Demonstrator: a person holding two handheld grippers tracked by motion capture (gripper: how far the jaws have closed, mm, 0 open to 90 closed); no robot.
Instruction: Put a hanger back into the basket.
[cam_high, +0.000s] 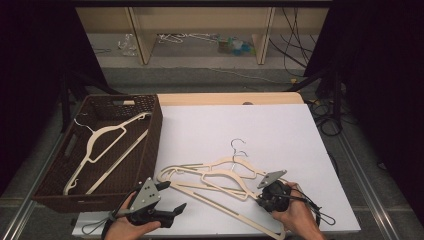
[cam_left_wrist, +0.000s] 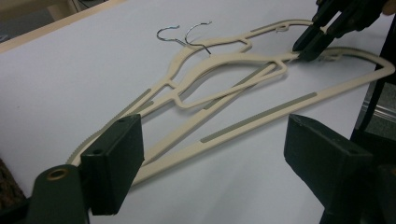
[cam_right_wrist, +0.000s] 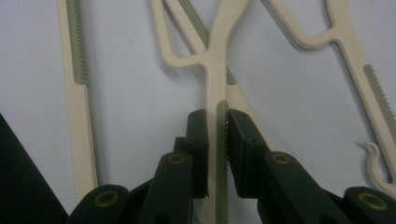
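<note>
My left gripper (cam_high: 167, 200): black body, blocky dark jaw pads, grey three-cornered plate on top dotted with small holes, thin cable looping off rear. My right gripper (cam_high: 264, 198): same black build, grey plate, black cable. Brass-coloured rivets at jaw pivots. Forearms bare, no sleeves I see.

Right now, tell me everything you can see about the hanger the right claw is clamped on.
The hanger is cream-coloured and looks like plastic, with a metal hook and grey ribbed grip strips along its thin arms. It lies flat on the white table, overlapping a second hanger of the same kind. The right claw is shut on one of its arms, a pad either side of the ribbed strip. Nothing else touches it.
</note>
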